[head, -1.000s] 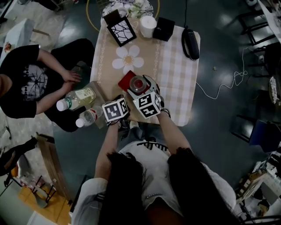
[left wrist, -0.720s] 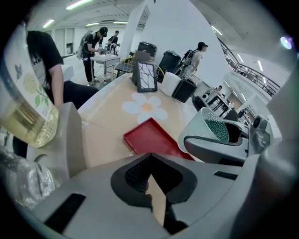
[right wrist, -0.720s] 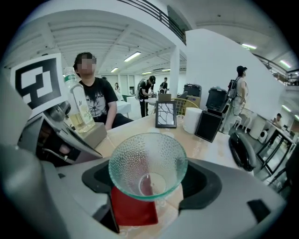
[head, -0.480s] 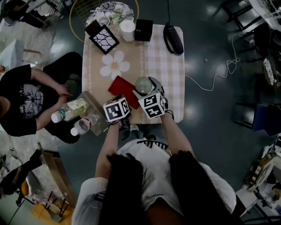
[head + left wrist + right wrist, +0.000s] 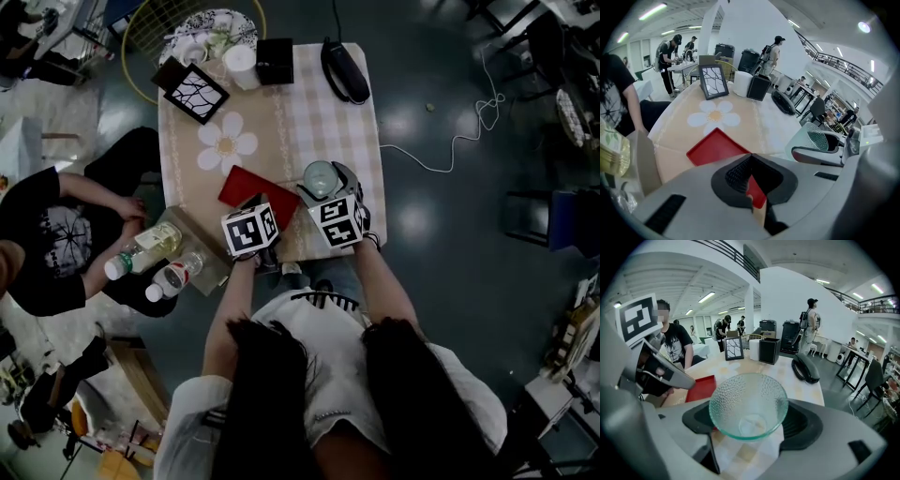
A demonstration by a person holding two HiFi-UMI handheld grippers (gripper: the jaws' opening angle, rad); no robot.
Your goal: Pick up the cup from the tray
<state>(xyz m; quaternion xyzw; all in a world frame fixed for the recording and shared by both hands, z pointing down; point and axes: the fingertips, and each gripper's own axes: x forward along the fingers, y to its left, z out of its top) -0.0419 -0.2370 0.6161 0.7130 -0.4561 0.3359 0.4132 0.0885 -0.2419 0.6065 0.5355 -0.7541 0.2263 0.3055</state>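
A clear dimpled glass cup (image 5: pixel 748 405) sits between the jaws of my right gripper (image 5: pixel 748 423), which is shut on it over the checked cloth. In the head view the cup (image 5: pixel 320 178) is just right of the flat red tray (image 5: pixel 249 188), clear of it. My left gripper (image 5: pixel 262 206) is at the tray's near edge. In the left gripper view its jaws (image 5: pixel 751 183) are closed on the near corner of the tray (image 5: pixel 715 146), which has nothing on it. The cup (image 5: pixel 812 139) shows at the right there.
On the far end of the table (image 5: pixel 361 141) stand a black-framed picture (image 5: pixel 197 91), a white roll (image 5: pixel 242 64), a black box (image 5: pixel 275 58) and a black phone (image 5: pixel 345 70). A daisy-shaped mat (image 5: pixel 225 143) lies beyond the tray. A seated person (image 5: pixel 56 239) holds bottles (image 5: pixel 142 247) at the left.
The right gripper has carried the cup off the tray to the right. The left gripper has stayed at the tray's near edge. The head view has shifted.
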